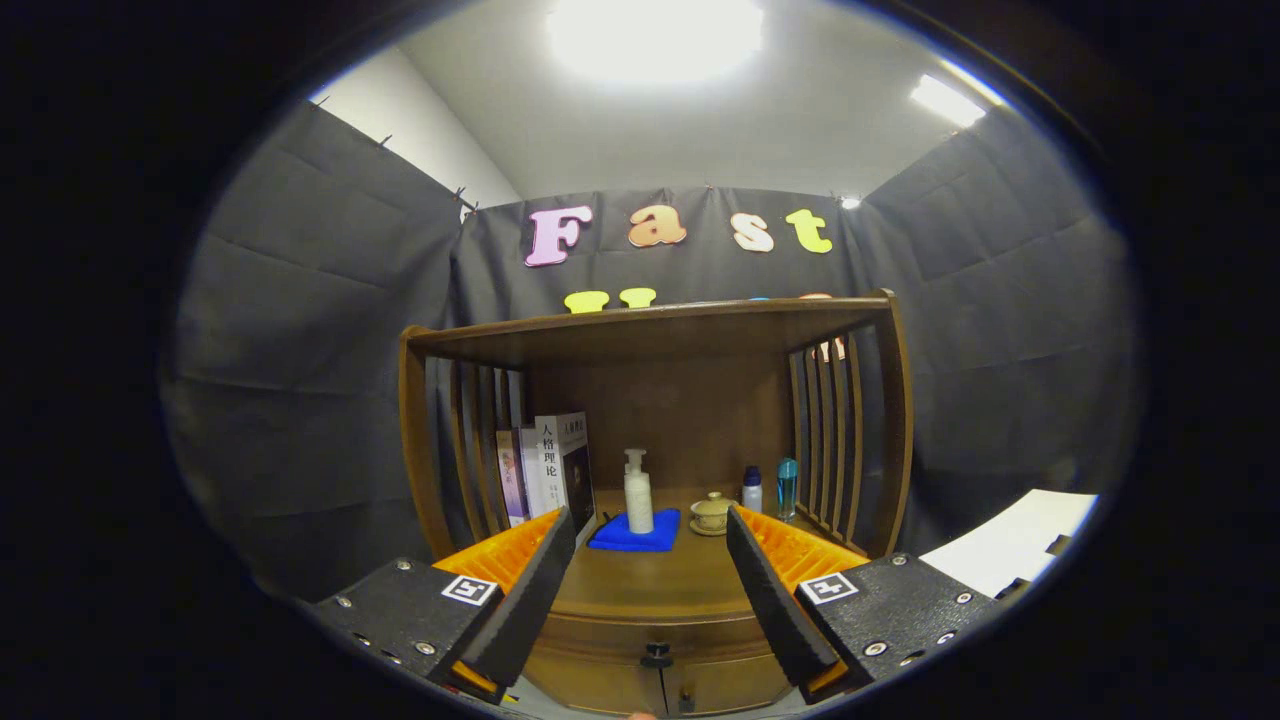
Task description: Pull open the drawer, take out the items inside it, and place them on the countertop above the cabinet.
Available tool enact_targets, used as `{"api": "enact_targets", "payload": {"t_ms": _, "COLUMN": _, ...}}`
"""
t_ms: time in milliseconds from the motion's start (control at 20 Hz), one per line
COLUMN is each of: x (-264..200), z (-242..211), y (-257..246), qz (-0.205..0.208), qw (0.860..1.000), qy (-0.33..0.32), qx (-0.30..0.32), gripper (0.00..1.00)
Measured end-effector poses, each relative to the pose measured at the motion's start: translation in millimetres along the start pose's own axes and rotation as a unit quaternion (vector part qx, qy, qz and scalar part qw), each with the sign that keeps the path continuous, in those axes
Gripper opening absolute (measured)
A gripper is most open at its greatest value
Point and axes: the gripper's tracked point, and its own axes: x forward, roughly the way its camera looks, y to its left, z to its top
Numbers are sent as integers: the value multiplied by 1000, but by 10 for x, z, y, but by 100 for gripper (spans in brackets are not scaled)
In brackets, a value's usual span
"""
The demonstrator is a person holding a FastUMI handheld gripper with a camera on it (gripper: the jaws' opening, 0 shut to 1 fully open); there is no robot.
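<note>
Gripper view: gripper (650,590) fingers spread wide, holding nothing. Drawer (655,640) shut, its dark knob (656,655) low between the fingers. On the countertop (660,580) beyond: pump bottle (638,495) on blue cloth (636,532) (upright), lidded cup (712,511), two small bottles (770,490), books (545,470).

The hand-held gripper (650,575) has two ridged, wedge-shaped fingers on dark textured blocks — each block screwed down and bearing a square tag.

Brown wooden cabinet (650,625), blue cloth (636,535), white pump bottle (638,495).
</note>
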Motion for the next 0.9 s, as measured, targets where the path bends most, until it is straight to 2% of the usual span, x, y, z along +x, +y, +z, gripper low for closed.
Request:
{"api": "enact_targets", "payload": {"t_ms": 500, "x": 33, "z": -98, "y": -26, "qz": -2, "qw": 1000, "qy": 11, "qx": 2, "gripper": 94}}
{"api": "enact_targets", "payload": {"t_ms": 650, "x": 45, "z": -187, "y": 62, "qz": 20, "qw": 999, "qy": 21, "qx": -18, "gripper": 94}}
{"api": "enact_targets", "payload": {"t_ms": 800, "x": 84, "z": -302, "y": 4, "qz": 1, "qw": 998, "qy": 32, "qx": -47, "gripper": 94}}
{"api": "enact_targets", "payload": {"t_ms": 900, "x": 122, "z": -384, "y": 146, "qz": 11, "qw": 998, "qy": 37, "qx": -53, "gripper": 94}}
